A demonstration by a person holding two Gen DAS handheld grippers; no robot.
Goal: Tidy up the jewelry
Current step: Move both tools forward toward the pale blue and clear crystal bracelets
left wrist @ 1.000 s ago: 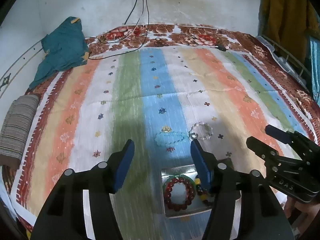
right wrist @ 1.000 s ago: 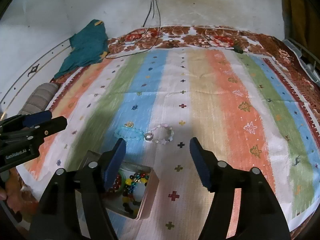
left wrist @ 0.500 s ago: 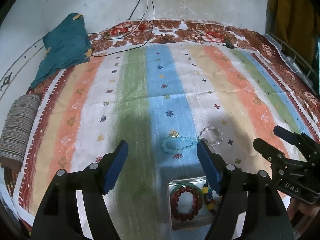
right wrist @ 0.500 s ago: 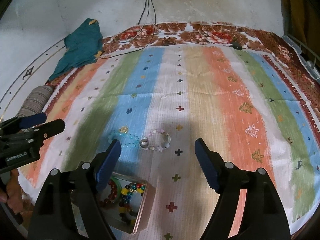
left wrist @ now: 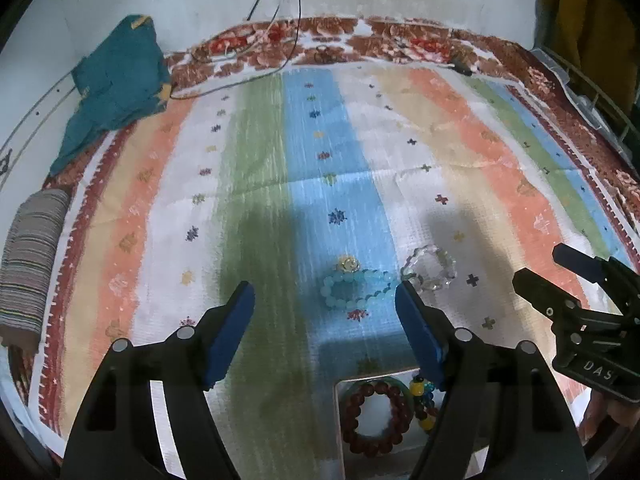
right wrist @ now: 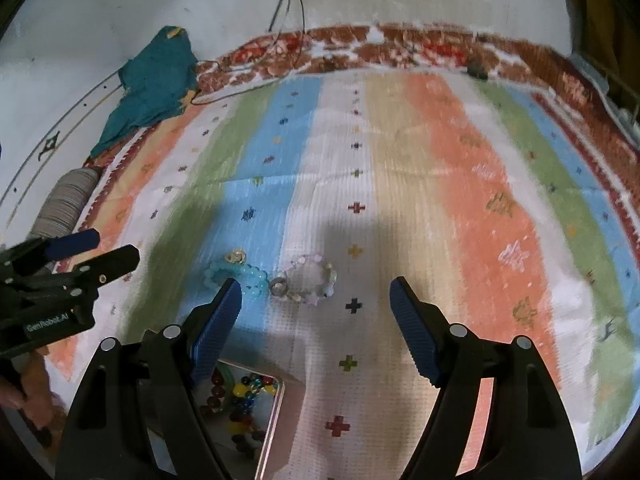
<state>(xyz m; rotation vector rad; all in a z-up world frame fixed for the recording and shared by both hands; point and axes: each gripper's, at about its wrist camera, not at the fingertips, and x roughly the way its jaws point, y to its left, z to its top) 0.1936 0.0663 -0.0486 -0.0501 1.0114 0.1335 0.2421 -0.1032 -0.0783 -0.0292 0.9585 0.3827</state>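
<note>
A light blue bead bracelet [left wrist: 356, 288] lies on the striped cloth just ahead of my open, empty left gripper [left wrist: 325, 312]. A small gold ring [left wrist: 348, 264] sits just beyond it, and a clear bead bracelet [left wrist: 430, 268] lies to its right. A metal box [left wrist: 340, 432] near the front edge holds a dark red bead bracelet [left wrist: 376, 416] and coloured beads. My right gripper [right wrist: 316, 300] is open and empty, with the pale bracelet [right wrist: 310, 282], a silver ring [right wrist: 279, 286] and the blue bracelet [right wrist: 238, 276] just ahead. The box [right wrist: 276, 412] lies under its left finger.
A striped cloth [left wrist: 360, 160] covers a floral mat. A teal garment [left wrist: 116, 92] lies at the far left, a striped roll [left wrist: 32, 256] at the left edge, and cables [left wrist: 280, 20] run down the back wall. The right gripper also shows in the left wrist view [left wrist: 560, 276].
Both grippers have pulled back and up from the box. The bracelets on the cloth now sit closer to the fingertips in each view. Nothing was picked up.
</note>
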